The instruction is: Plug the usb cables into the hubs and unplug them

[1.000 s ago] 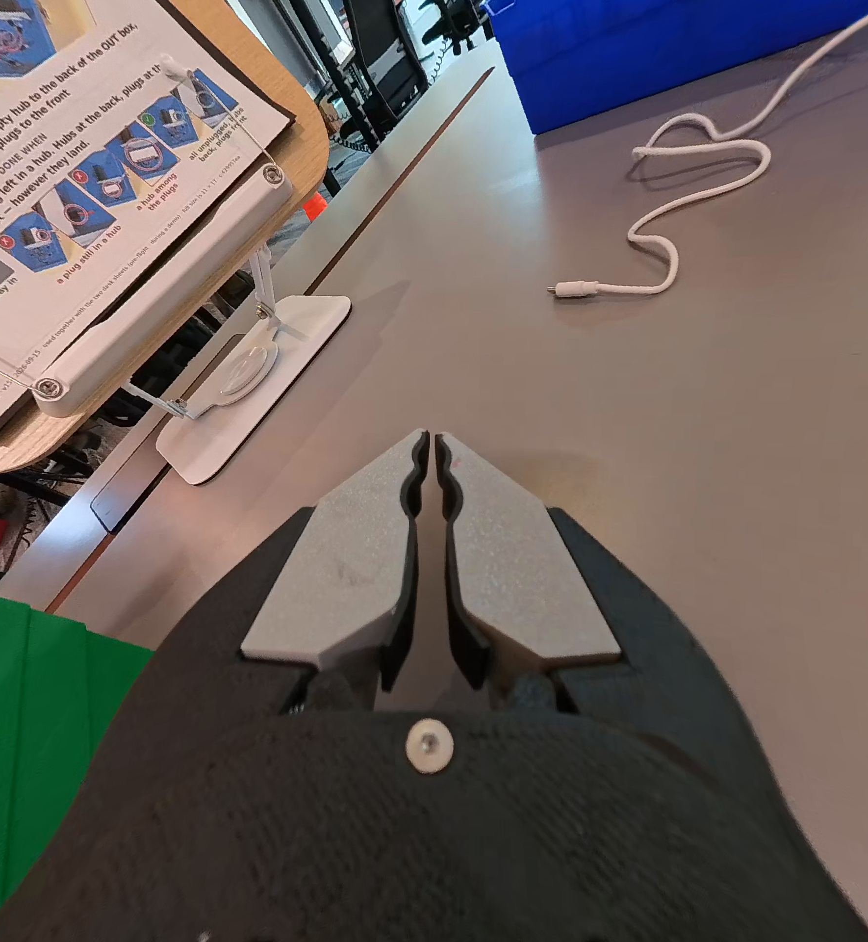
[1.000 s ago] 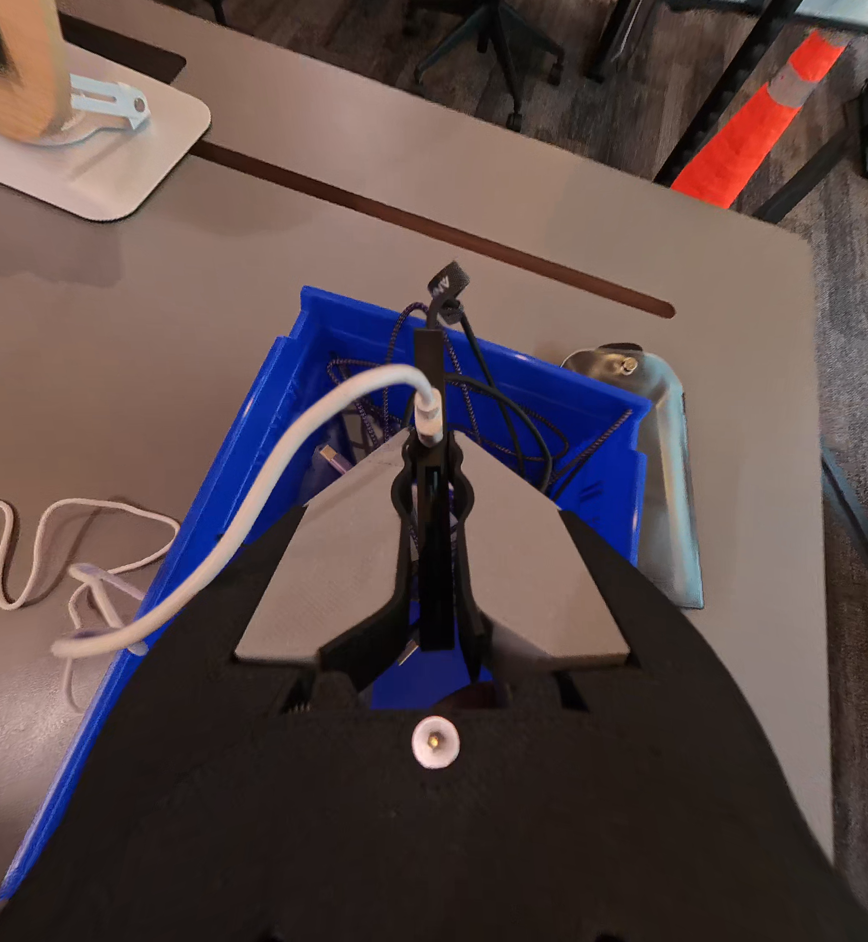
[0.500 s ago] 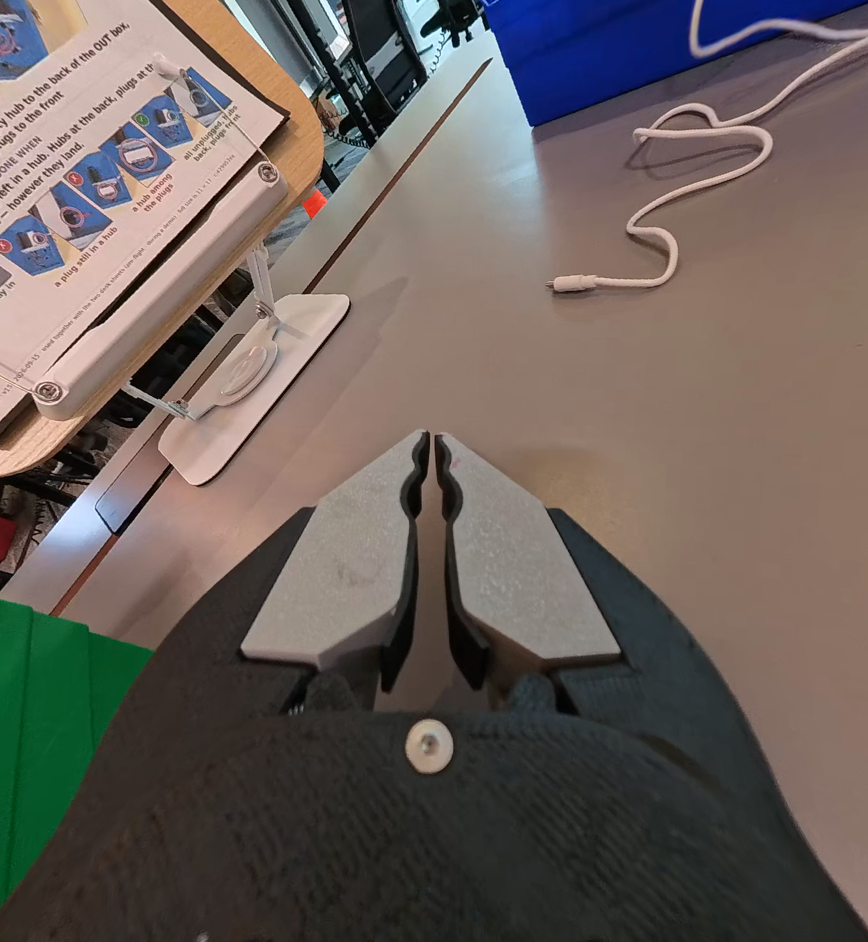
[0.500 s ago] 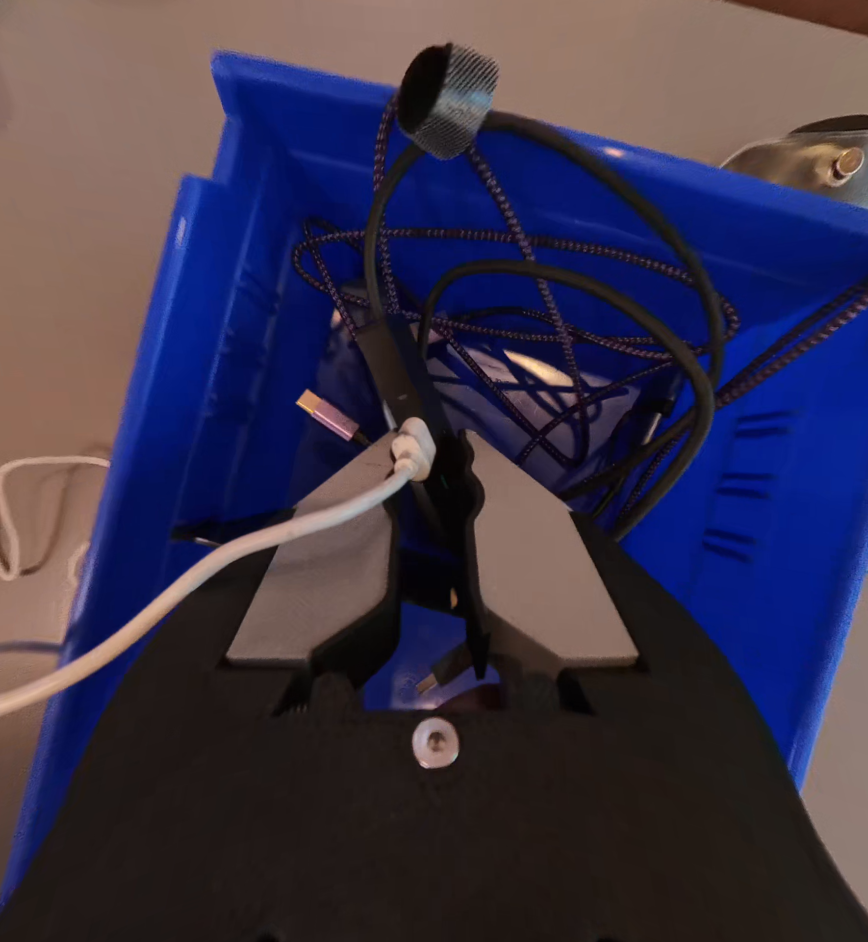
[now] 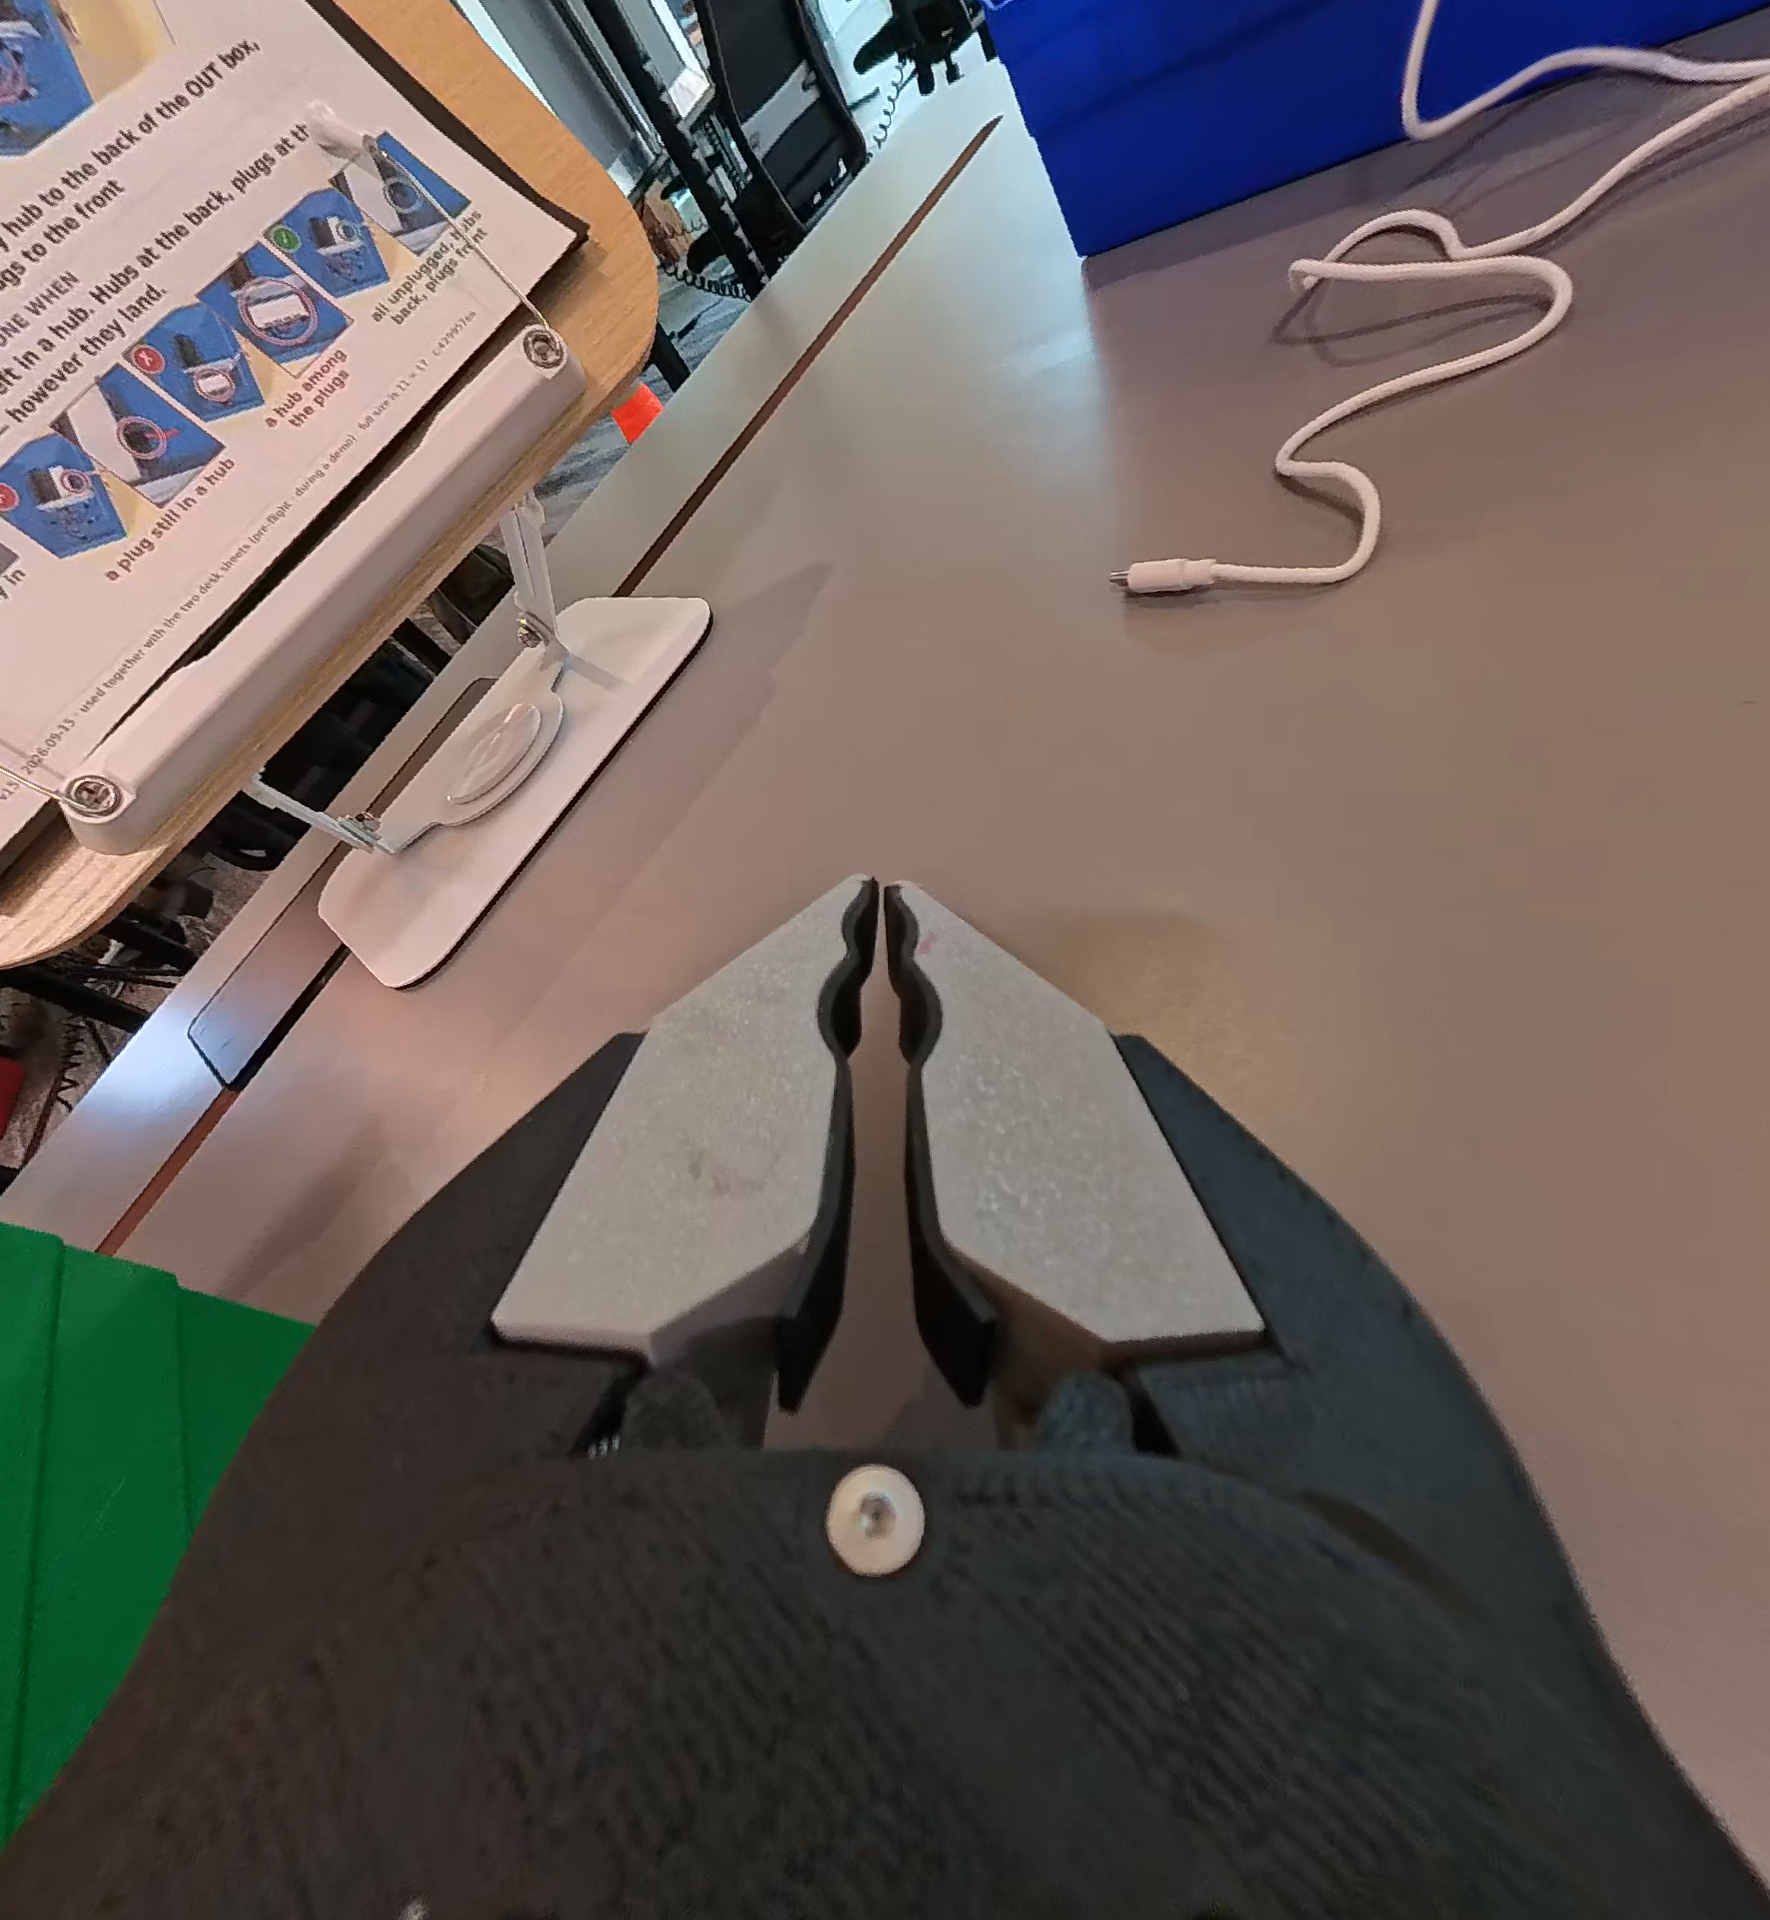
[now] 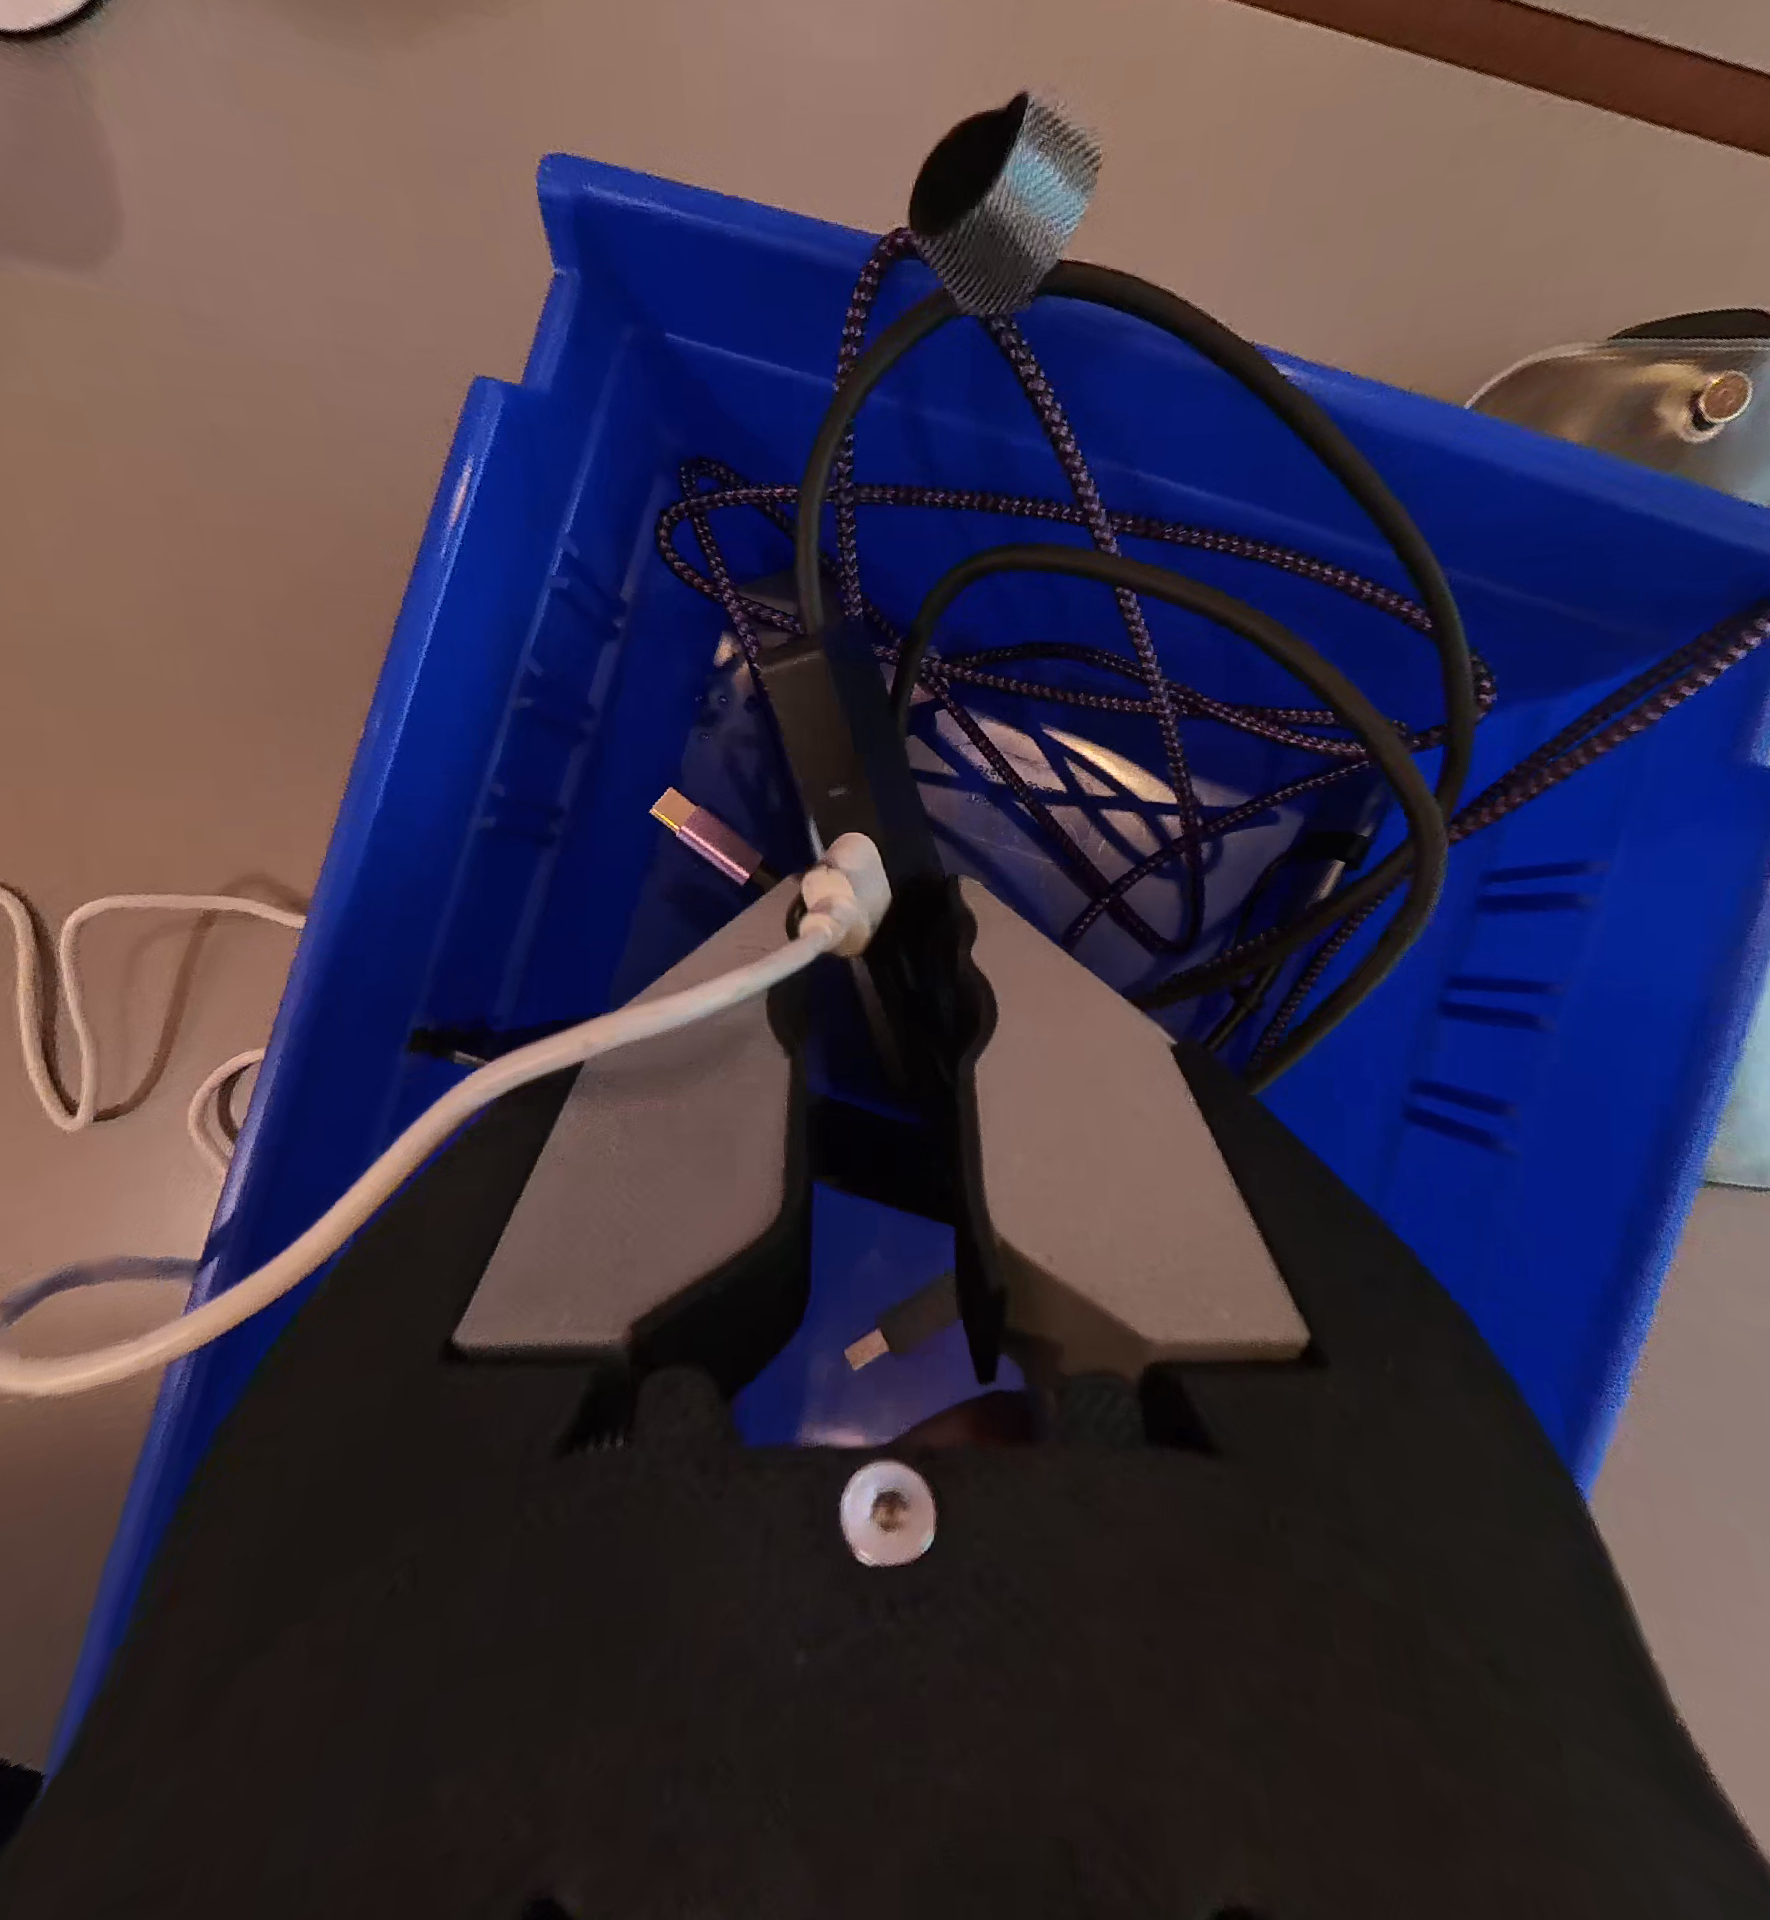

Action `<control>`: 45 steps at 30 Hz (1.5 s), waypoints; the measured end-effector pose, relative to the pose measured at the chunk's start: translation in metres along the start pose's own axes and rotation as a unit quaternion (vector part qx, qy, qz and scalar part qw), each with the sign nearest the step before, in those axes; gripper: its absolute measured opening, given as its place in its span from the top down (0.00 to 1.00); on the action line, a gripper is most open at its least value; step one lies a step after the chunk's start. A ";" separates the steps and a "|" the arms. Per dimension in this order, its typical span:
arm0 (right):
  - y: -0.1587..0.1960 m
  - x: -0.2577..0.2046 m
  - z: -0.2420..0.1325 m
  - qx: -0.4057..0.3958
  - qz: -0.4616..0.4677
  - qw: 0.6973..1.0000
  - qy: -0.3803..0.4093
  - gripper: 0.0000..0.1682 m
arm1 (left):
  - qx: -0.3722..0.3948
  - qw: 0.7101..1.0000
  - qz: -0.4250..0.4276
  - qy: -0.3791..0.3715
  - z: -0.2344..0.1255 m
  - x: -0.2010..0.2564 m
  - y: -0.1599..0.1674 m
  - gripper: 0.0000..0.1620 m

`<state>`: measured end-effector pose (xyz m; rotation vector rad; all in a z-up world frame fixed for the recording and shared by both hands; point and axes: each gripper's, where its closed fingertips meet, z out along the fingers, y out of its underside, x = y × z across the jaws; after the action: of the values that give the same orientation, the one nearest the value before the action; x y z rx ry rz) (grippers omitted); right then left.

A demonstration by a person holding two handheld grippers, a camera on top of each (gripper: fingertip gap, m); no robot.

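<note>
Hub (image 6: 839, 748) held over blue bin (image 6: 424, 831), white cable (image 6: 465, 1101) plugged in.
Left gripper (image 5: 879, 902) idles clenched, empty, above table (image 5: 1380, 935); right gripper (image 6: 896, 925) clamps the hub; next, probably, left must grasp the plug and unplug.

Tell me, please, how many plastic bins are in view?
2: a blue bin below the right gripper, and a green one, partly in view, beside the left gripper.
</note>
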<state>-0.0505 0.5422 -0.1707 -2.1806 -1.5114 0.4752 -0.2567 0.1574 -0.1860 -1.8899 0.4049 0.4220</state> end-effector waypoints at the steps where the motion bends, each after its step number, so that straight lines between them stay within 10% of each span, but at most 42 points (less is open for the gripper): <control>1: 0.001 0.001 -0.003 -0.005 -0.002 1.000 0.003 0.86 | 0.000 1.000 0.000 0.000 0.000 0.000 0.000 1.00; 16: 0.000 0.025 -0.096 -0.123 -0.118 0.976 0.137 0.82 | 0.001 1.000 -0.004 -0.003 -0.001 -0.002 0.000 1.00; 21: -0.019 -0.055 -0.116 -0.031 -0.166 0.986 0.017 0.81 | -0.005 1.000 -0.004 0.001 0.001 -0.001 0.001 1.00; 30: 0.039 -0.209 -0.037 -0.108 -0.348 0.927 -0.083 0.79 | -0.005 1.000 -0.001 -0.005 0.000 -0.001 0.001 1.00; 41: 0.081 -0.221 0.035 -0.192 -0.338 0.919 -0.062 0.77 | -0.004 1.000 -0.019 0.000 -0.001 -0.003 0.002 1.00; 45: 0.074 -0.228 0.035 -0.163 -0.308 0.931 -0.106 1.00 | -0.005 1.000 -0.016 -0.001 -0.001 -0.002 0.002 1.00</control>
<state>-0.0883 0.3111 -0.2333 -1.7542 -2.4140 0.2597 -0.2597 0.1563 -0.1861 -1.9030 0.3716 0.4050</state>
